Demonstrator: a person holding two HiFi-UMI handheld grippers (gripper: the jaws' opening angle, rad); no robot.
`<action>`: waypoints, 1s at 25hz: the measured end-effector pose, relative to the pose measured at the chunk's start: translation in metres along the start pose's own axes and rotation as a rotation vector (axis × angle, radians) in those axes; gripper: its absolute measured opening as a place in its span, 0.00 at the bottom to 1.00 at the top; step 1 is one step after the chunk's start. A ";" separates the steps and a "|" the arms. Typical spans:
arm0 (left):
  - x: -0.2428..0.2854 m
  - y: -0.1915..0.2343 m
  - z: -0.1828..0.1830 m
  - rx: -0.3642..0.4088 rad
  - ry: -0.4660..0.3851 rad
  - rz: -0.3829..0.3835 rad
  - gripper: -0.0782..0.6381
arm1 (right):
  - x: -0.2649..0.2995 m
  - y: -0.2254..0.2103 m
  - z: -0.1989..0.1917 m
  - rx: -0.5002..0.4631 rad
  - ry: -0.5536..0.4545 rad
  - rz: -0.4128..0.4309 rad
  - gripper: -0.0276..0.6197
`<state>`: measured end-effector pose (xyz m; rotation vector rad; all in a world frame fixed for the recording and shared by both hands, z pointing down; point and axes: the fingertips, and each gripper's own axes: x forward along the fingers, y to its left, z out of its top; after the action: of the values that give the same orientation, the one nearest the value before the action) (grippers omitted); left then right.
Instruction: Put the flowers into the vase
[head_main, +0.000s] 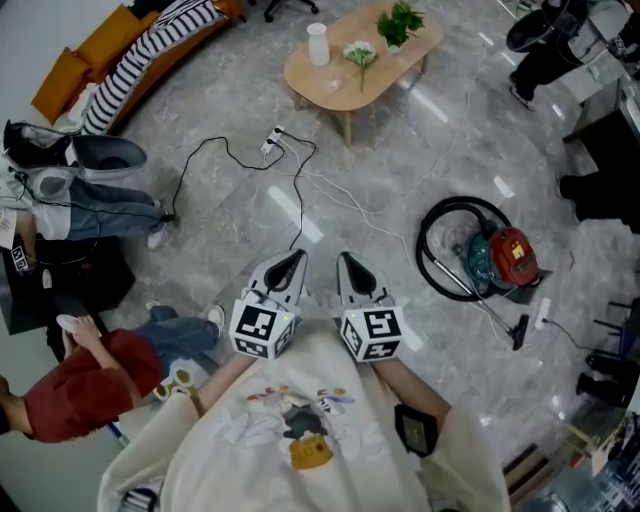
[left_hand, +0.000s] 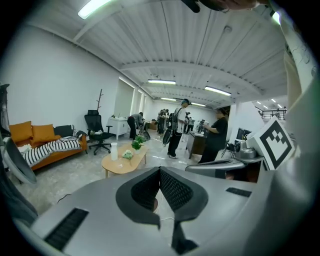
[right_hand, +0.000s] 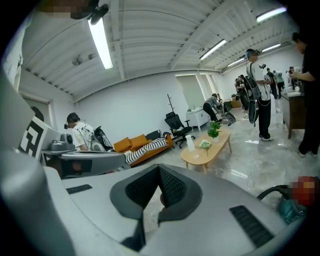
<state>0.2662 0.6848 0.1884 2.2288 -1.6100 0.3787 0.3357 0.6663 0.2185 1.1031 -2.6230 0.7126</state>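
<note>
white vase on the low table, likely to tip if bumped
Probably: the vase looks tall and narrow, so a sideways knock could topple it. It stands near the table end, so a push may slide it off.

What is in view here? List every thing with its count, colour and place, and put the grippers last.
table: one, light wood, oval, top centre of the head view
vase: one, white, upright on the table's left part
flowers: one bunch, white and green, lying on the table right of the vase
potted plant: one, green, on the table's far end
sofa: one, orange, top left
blanket: one, black and white stripes, on the sofa
power strip: one, white, on the floor with cables
vacuum cleaner: one, red and teal, black hose, right
person: one, red top, bottom left
left gripper: grey, shut, empty
right gripper: grey, shut, empty
</note>
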 end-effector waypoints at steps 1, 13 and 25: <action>0.003 -0.002 0.001 0.001 -0.001 0.003 0.12 | -0.001 -0.003 0.001 -0.001 -0.005 0.009 0.05; 0.051 -0.039 0.007 -0.060 0.012 0.041 0.12 | -0.018 -0.062 0.029 -0.070 -0.041 0.067 0.05; 0.115 -0.004 0.040 -0.071 0.005 0.070 0.12 | 0.032 -0.097 0.064 -0.139 -0.077 0.129 0.05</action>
<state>0.3062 0.5704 0.2003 2.1225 -1.6761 0.3399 0.3829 0.5558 0.2090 0.9490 -2.7810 0.5117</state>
